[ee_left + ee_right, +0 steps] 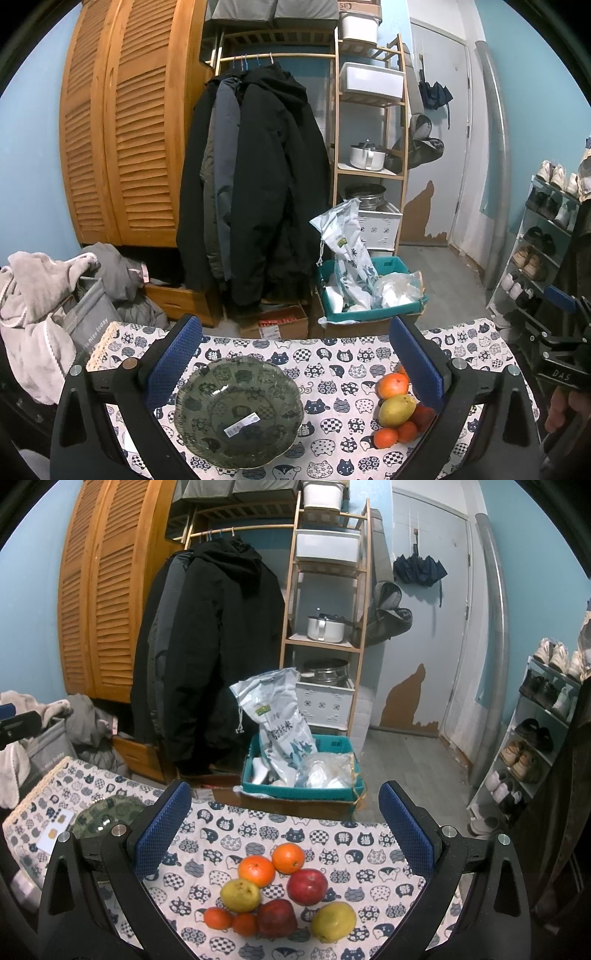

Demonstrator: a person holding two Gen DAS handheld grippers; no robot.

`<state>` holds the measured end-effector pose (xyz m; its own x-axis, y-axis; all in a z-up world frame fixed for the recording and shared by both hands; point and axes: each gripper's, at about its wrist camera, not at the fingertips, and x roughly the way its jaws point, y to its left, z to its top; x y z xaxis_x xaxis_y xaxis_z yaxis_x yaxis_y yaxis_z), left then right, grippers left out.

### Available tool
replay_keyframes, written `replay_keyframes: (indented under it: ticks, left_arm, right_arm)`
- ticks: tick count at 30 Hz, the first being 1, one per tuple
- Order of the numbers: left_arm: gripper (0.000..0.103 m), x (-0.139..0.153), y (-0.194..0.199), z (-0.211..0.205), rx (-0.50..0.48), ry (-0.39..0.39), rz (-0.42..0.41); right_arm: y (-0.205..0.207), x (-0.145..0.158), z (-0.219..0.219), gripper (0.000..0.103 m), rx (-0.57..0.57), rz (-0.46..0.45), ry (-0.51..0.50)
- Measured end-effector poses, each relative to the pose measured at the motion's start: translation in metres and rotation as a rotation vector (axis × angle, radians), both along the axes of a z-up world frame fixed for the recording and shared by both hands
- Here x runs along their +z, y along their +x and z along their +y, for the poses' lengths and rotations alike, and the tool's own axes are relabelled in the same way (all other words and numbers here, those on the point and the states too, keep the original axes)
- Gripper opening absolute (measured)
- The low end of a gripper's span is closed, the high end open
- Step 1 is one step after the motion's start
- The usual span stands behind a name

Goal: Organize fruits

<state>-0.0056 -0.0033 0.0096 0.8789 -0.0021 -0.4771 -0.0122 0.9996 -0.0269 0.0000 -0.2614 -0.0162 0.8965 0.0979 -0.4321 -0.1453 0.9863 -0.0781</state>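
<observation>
Blue-padded jaws of the right gripper stand wide apart, empty, above a fruit cluster low in the frame: two red apples, two yellow-green pears, four oranges (two small). The left gripper, equally spread, frames a green glass bowl, empty, on the cat-print surface. Beyond, a teal bin and dark coats.

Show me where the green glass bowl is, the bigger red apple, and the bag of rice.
Green glass bowl (207,387): left wrist view, bare inner wall left of centre.
Bigger red apple (307,886): right wrist view, middle of its skin.
Bag of rice (280,731): right wrist view, printed front panel.
</observation>
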Motion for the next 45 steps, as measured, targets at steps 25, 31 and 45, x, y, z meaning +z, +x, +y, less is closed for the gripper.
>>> replay_keyframes:
  ticks: [25, 31, 45]
  left_arm:
    - [0.102, -0.0032, -0.0014, -0.0004, 0.008, -0.003, 0.003]
    - [0.102, -0.0042, -0.0019, -0.0002, 0.011, -0.010, 0.005]
    - [0.102, -0.0028, -0.0034, 0.0005, 0.002, -0.010, -0.005]
  right_arm:
    - [-0.0017, -0.0019, -0.0032, 0.100, -0.001, -0.005, -0.001]
    - [-0.0016, 0.0049, -0.0018, 0.100, -0.002, -0.007, 0.002]
    - [-0.0033, 0.0060, -0.0013, 0.100, 0.000, -0.011, 0.003]
